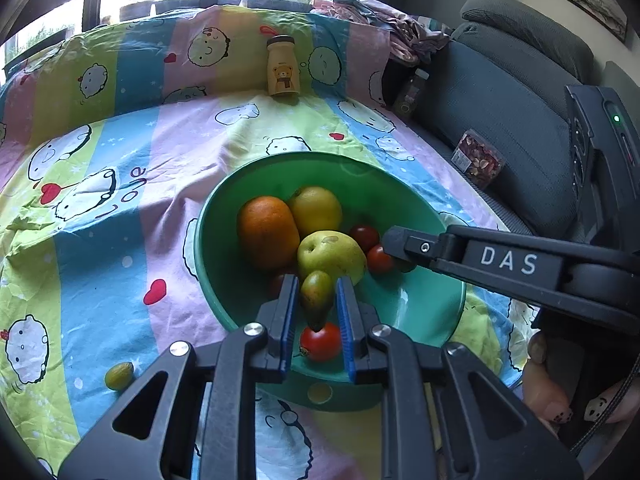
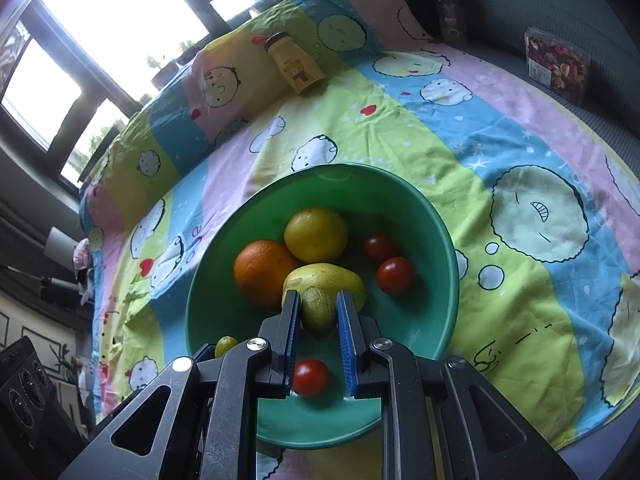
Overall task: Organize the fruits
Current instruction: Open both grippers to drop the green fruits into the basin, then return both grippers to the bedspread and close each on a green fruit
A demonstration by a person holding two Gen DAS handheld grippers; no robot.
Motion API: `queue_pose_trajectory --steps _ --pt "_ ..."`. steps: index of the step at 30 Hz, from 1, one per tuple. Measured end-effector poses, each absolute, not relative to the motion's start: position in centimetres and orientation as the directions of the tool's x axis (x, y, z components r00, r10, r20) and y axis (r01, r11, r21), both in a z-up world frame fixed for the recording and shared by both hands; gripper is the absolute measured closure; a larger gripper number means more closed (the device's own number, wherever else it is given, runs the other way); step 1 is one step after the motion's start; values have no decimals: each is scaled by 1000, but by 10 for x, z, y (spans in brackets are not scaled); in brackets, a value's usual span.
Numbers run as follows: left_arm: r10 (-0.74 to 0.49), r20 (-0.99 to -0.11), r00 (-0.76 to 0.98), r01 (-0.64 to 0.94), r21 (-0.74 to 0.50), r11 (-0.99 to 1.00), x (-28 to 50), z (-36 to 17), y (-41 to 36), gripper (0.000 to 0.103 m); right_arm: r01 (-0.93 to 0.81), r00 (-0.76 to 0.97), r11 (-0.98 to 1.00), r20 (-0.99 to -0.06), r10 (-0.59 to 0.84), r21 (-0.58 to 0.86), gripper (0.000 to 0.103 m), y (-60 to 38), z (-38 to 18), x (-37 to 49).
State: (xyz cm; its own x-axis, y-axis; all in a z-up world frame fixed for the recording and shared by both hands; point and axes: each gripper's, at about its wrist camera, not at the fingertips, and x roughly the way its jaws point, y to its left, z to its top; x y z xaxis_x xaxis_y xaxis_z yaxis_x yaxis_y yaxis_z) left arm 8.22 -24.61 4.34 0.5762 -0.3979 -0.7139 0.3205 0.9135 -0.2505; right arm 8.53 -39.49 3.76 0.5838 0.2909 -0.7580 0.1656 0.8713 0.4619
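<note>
A green bowl point(image 1: 224, 200) point(image 2: 200, 280) sits on a cartoon-print cloth. It holds an orange point(image 1: 267, 232) point(image 2: 264, 272), a lemon point(image 1: 316, 210) point(image 2: 316, 234), a yellow-green pear point(image 1: 330, 254) point(image 2: 324, 276) and several cherry tomatoes point(image 1: 320, 342) point(image 2: 396, 276). My left gripper point(image 1: 318, 284) is shut on a small green-brown fruit point(image 1: 316, 300) above the bowl's near side. My right gripper point(image 2: 318, 298) is shut on a small green fruit point(image 2: 318, 312) over the bowl, and its finger point(image 1: 394, 246) reaches in from the right. Another small green fruit point(image 1: 119, 376) lies loose on the cloth, left of the bowl.
A yellow bear-print bottle point(image 1: 283, 66) point(image 2: 296, 66) stands at the back of the cloth. A clear box of dried snacks point(image 1: 478, 160) point(image 2: 556, 64) and a drink bottle point(image 1: 410, 92) point(image 2: 450, 10) rest by the grey sofa point(image 1: 520, 80) on the right. A person's hand point(image 1: 552, 392) holds the right gripper.
</note>
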Motion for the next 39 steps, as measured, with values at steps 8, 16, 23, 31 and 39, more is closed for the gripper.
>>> queue_pose_trajectory --steps 8,16,23,31,39 --pt "-406 -694 595 314 -264 912 72 53 -232 54 157 582 878 -761 288 452 74 -393 43 81" --pt "-335 -693 639 209 -263 942 60 63 -165 36 63 585 885 -736 341 461 60 -370 60 71" --pt "-237 -740 630 90 -233 968 61 44 -97 36 -82 520 883 -736 433 462 54 -323 63 63" --pt "-327 -773 544 93 -332 939 69 2 -67 48 -271 410 870 -769 491 411 54 -251 49 58" --pt "-397 -781 482 174 -359 917 71 -10 -67 64 -262 321 916 -868 380 304 73 -220 4 71"
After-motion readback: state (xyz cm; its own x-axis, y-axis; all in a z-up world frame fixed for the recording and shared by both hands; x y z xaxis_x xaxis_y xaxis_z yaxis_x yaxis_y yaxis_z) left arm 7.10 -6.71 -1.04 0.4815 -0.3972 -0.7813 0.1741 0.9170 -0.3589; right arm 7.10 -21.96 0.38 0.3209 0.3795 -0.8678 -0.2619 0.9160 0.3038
